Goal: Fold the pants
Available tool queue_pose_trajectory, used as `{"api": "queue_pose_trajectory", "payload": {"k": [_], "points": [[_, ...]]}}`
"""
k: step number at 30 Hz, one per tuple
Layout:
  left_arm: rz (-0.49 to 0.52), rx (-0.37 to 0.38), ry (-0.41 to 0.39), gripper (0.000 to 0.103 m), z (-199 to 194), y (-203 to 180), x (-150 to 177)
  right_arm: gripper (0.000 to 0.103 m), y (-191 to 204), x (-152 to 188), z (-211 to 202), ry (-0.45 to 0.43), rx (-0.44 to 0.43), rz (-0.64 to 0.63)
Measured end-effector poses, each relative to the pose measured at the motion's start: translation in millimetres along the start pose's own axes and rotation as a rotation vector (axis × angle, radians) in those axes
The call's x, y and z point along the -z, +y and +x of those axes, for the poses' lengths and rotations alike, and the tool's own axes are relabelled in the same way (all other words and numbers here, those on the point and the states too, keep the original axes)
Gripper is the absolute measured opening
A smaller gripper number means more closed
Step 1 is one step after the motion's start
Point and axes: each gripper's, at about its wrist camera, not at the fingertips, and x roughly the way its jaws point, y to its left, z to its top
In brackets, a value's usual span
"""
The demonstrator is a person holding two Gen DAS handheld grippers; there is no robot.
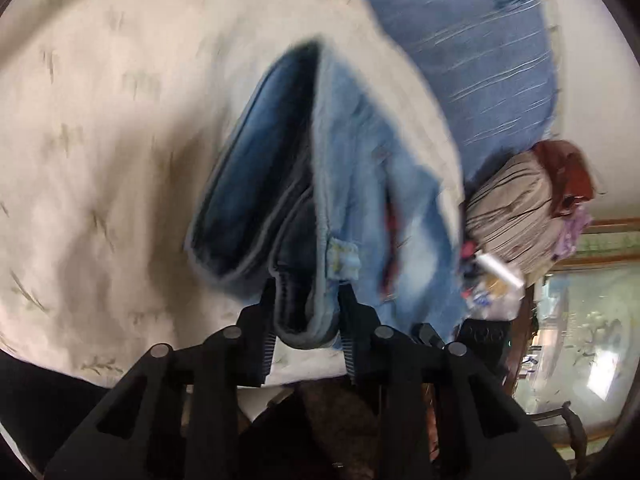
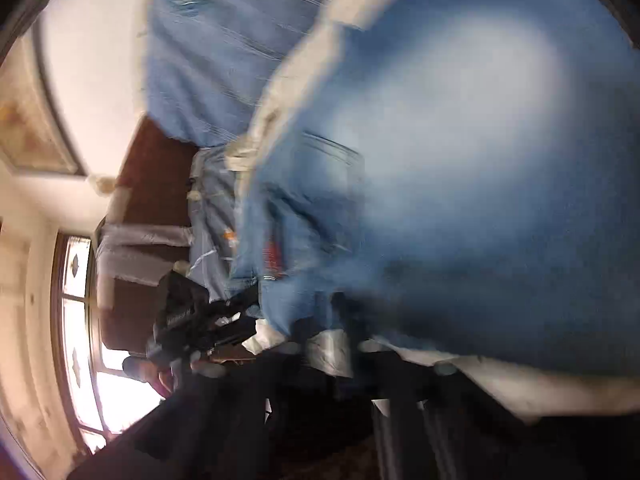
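Light blue jeans (image 1: 360,200) hang folded above a cream bed sheet (image 1: 100,120). In the left wrist view my left gripper (image 1: 308,304) is shut on the thick waistband, which bulges out between the two black fingers. In the blurred right wrist view the jeans (image 2: 460,160) fill the right half, very close to the lens. My right gripper (image 2: 336,312) is a dark smear at their lower edge, its fingers together under the denim and seemingly pinching it. Further left, my left gripper (image 2: 250,300) holds the waist end of the jeans.
A blue streaked blanket (image 1: 480,60) lies at the far side of the bed, also visible as the blanket (image 2: 208,60). A heap of striped and red clothes (image 1: 512,208) sits at the bed's right edge. A wood-framed window (image 2: 80,320) is at the left.
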Motion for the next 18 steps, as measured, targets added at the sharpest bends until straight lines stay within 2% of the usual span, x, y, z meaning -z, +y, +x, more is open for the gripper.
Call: {"api": "queue_pose_trajectory", "payload": {"k": [1, 3, 4, 5, 6, 8, 9, 10, 12, 14, 15, 17, 18], "points": [[0.019, -0.002, -0.021, 0.024, -6, -3, 1, 0.0, 10, -1, -3, -0.015, 0.005, -0.044], [0.07, -0.06, -0.073, 0.024, -17, -7, 5, 0.0, 13, 2, 2, 0.019, 0.026, -0.066], [0.078, -0.083, -0.072, 0.025, -16, -5, 8, 0.006, 9, 7, 11, 0.057, 0.068, -0.061], [0.068, -0.111, -0.054, 0.025, -9, 4, 10, 0.006, 2, 11, 15, 0.092, 0.084, -0.049], [0.046, -0.131, -0.035, 0.025, -3, 12, 11, 0.006, -9, 17, 21, 0.133, 0.069, 0.002], [-0.009, -0.108, 0.009, 0.025, 7, 29, 12, 0.008, -25, 25, 27, 0.177, -0.021, 0.117], [-0.022, -0.096, 0.01, 0.025, 6, 32, 13, 0.018, -29, 29, 27, 0.197, -0.065, 0.152], [-0.016, -0.094, 0.005, 0.025, 5, 30, 12, 0.041, -29, 32, 25, 0.21, -0.086, 0.164], [0.006, -0.103, -0.01, 0.025, 3, 22, 11, 0.073, -30, 35, 17, 0.213, -0.086, 0.163], [0.02, -0.12, -0.021, 0.027, 2, 20, 12, 0.073, -38, 34, 7, 0.167, -0.06, 0.179], [0.023, -0.122, -0.019, 0.031, 3, 20, 13, 0.072, -42, 30, 3, 0.129, -0.054, 0.195], [0.019, -0.135, -0.018, 0.033, 7, 17, 14, 0.064, -54, 25, -1, 0.069, -0.045, 0.251], [0.018, -0.136, -0.019, 0.033, 7, 15, 12, 0.037, -56, 22, 1, 0.051, -0.037, 0.268]]}}
